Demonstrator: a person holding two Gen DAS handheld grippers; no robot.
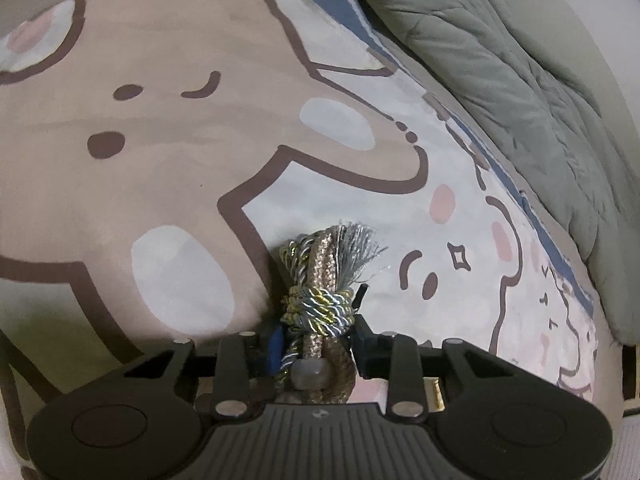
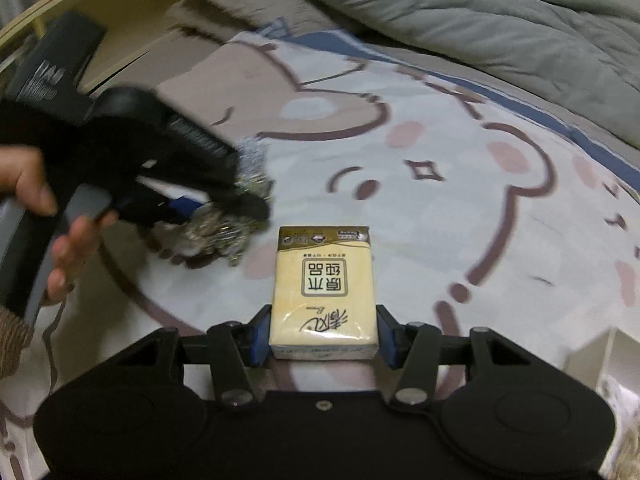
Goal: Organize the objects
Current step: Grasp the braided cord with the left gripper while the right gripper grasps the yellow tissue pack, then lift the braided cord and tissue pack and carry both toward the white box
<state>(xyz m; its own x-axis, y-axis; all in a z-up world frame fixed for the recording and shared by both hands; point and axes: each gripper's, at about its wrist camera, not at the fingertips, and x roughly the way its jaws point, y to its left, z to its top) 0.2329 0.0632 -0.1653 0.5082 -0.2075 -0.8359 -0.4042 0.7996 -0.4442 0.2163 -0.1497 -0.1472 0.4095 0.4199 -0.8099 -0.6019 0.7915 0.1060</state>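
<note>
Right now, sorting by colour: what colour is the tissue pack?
Pale yellow with a gold-brown top band, tissue pack; right wrist view.

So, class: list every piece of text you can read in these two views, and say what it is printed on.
"原木纯品", seen upside down: tissue pack in the right gripper.
Brush-script brand below it: too stylised to read.
Small print on pack's top strip: too small.
White print on dark box: blurred.
Left wrist view: none.

A knotted bundle of gold, silver and tan cord (image 1: 320,304) with a frayed grey tassel sat at lower centre; a cream-yellow tissue pack (image 2: 324,296) lay flat, lower centre, print inverted
</note>
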